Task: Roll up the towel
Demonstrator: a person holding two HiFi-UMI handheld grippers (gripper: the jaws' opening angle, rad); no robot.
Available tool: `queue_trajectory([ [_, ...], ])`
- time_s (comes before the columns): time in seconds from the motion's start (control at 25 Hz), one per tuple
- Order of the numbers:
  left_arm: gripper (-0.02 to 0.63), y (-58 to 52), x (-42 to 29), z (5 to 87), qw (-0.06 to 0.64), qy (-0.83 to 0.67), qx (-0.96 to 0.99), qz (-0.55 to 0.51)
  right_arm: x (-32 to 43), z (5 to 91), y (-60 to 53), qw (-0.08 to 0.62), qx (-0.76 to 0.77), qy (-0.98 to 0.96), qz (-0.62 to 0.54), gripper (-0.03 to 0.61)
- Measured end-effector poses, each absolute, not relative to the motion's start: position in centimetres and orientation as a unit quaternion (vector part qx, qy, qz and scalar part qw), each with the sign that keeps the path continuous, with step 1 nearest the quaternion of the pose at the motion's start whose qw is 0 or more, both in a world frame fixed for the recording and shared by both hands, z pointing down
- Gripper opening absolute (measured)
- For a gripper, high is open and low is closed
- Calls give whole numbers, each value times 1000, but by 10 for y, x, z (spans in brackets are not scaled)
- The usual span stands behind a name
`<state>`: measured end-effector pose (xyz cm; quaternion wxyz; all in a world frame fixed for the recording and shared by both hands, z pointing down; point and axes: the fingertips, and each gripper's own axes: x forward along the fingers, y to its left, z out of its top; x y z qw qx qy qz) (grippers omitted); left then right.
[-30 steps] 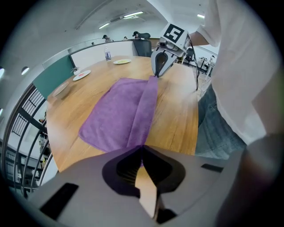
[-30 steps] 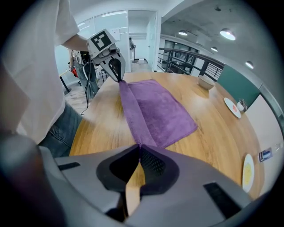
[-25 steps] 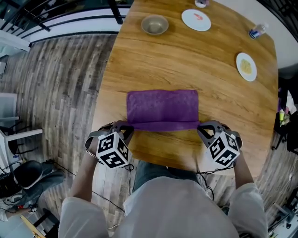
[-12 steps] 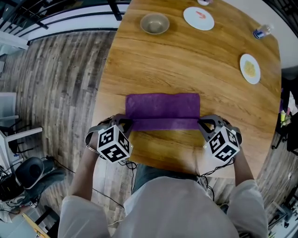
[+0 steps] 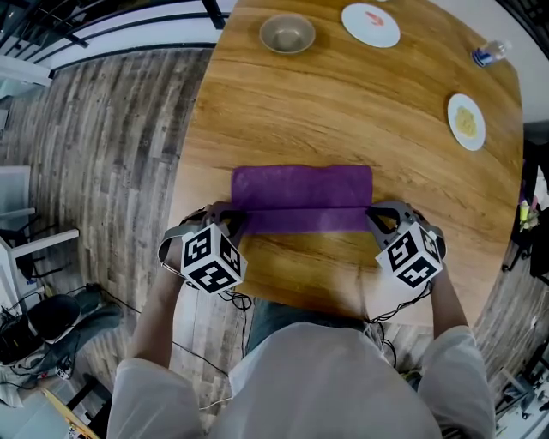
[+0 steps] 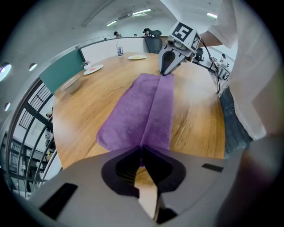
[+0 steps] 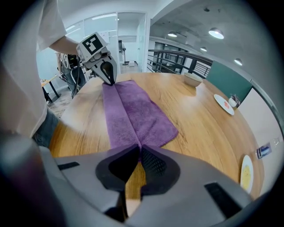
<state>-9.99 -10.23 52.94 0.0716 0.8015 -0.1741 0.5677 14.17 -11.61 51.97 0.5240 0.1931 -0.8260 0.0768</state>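
The purple towel (image 5: 302, 199) lies flat on the wooden table (image 5: 343, 103), its long sides running left to right and its near side toward the table edge in front of you. It is a plain terry rectangle. A narrow band along the towel's near side is doubled over, and the fold line runs straight across the towel's whole width. The far part of the towel is smooth and one layer thick as far as the frames show.

Your left forearm comes in at the towel's near left corner, hand wrapped round the handle behind the marker cube. Your left gripper (image 5: 233, 225) tilts steeply down and away from you, tips at the towel's left end where the fold line meets the short edge. Its jaws are pressed together on the towel, with purple cloth pinched between the pads.

Your right forearm mirrors this at the towel's near right corner. Your right gripper (image 5: 375, 220) slants down at much the same angle, and its tips sit at the right end of the same fold line. Its jaws are likewise clamped on the towel's cloth.

Beyond the towel's far side stand a bowl (image 5: 287, 34), two plates (image 5: 371, 24) and a bottle (image 5: 487, 55), all well apart from the towel.
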Motion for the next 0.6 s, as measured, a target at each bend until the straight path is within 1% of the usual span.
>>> queue_trajectory([
  [0.2, 46, -109, -105, 524, 78, -202, 807, 550, 145, 511, -122, 511, 221, -828, 71, 63],
  [0.4, 57, -112, -114, 507, 80, -236, 813, 526, 158, 498, -119, 501, 245, -827, 65, 69],
  [0.6, 80, -85, -108, 495, 63, -210, 821, 527, 153, 488, -92, 497, 222, -837, 61, 83],
])
